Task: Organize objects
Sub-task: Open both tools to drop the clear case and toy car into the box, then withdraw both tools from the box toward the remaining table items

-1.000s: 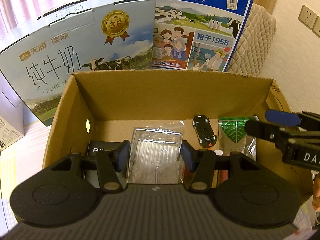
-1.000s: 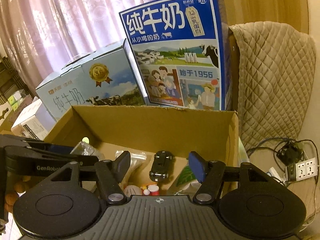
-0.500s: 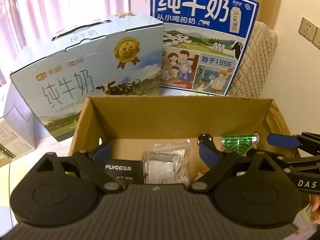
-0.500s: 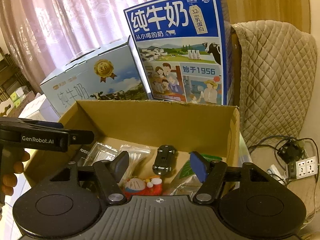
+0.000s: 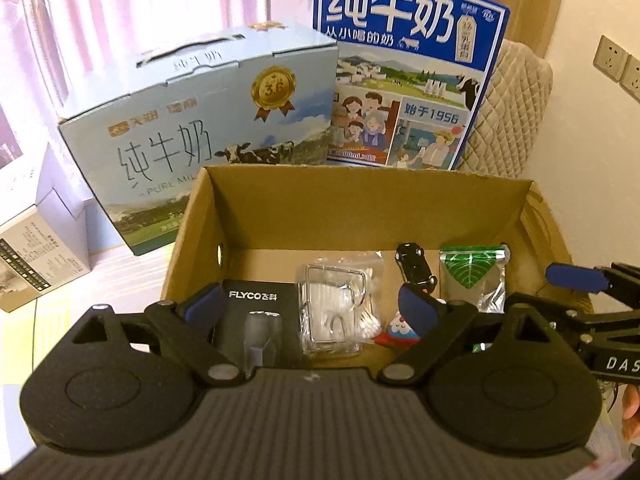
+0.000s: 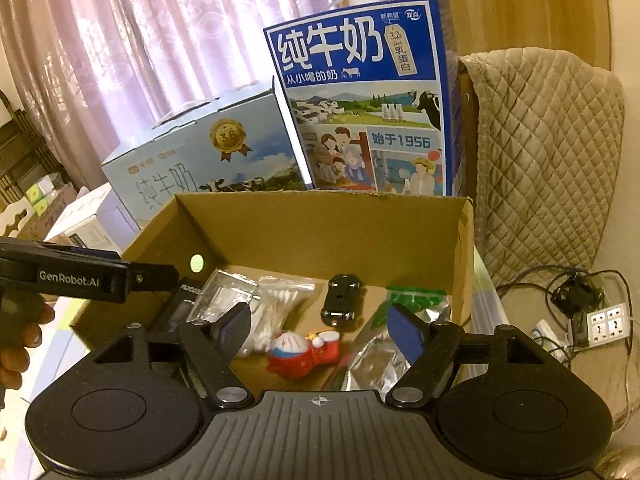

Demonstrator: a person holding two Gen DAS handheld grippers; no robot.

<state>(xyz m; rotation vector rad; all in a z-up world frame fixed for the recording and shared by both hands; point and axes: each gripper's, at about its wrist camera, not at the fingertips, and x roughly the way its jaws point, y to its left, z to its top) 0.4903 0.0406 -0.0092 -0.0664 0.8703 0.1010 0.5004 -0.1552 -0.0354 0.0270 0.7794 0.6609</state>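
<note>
An open cardboard box (image 5: pixel 360 200) (image 6: pixel 328 232) holds a black FLYCO box (image 5: pixel 256 312), a clear plastic case (image 5: pixel 332 312) (image 6: pixel 224 292), a bag of cotton swabs (image 6: pixel 280 300), a black toy car (image 5: pixel 416 266) (image 6: pixel 342 298), a red and white figurine (image 5: pixel 400 328) (image 6: pixel 304 354) and a green foil pouch (image 5: pixel 472 272) (image 6: pixel 412 300). My left gripper (image 5: pixel 310 304) hangs open above the box with nothing between its fingers. My right gripper (image 6: pixel 320 324) hovers over the figurine; its jaws are opening and hold nothing.
Behind the box stand a light blue milk carton (image 5: pixel 192 128) and a tall dark blue milk carton (image 5: pixel 404 72). A quilted beige chair cover (image 6: pixel 548 152) is at the right, with a power strip and cables (image 6: pixel 600 320) below it. A white box (image 5: pixel 36 264) lies left.
My left gripper let go of the clear plastic case, opened wide and drew back and up. The case now rests in the box. My right gripper also pulled back while its jaws widened.
</note>
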